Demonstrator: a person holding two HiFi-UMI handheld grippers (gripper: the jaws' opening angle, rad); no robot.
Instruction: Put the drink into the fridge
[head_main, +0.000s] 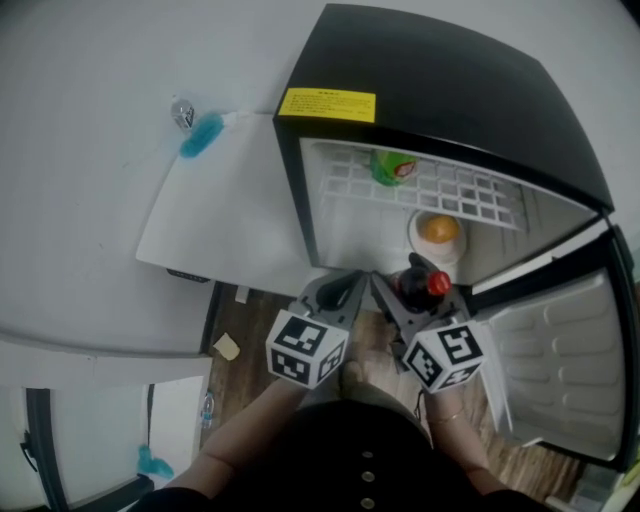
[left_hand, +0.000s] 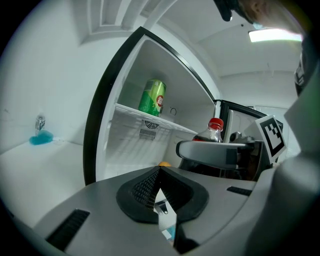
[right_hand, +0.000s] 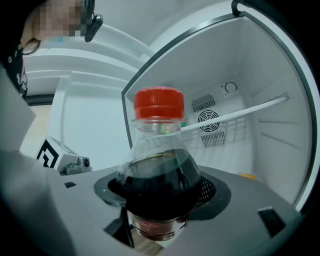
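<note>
Between right gripper (head_main: 421, 293) jaws, cola bottle (right_hand: 159, 167)

Both the left gripper (head_main: 352, 284) and the right gripper (head_main: 412, 296) had grey moulded shells. Each carried a white cube with black square markers: left cube (head_main: 307, 347), right cube (head_main: 446, 355). Black ribbed pads (left_hand: 143, 187) lined the left gripper's inner faces, and a dark slot (left_hand: 70, 227) was recessed in its shell. The person wore a dark garment (head_main: 330, 440) with small pale buttons (head_main: 367, 478) and a thin bracelet (head_main: 447, 414).
</note>
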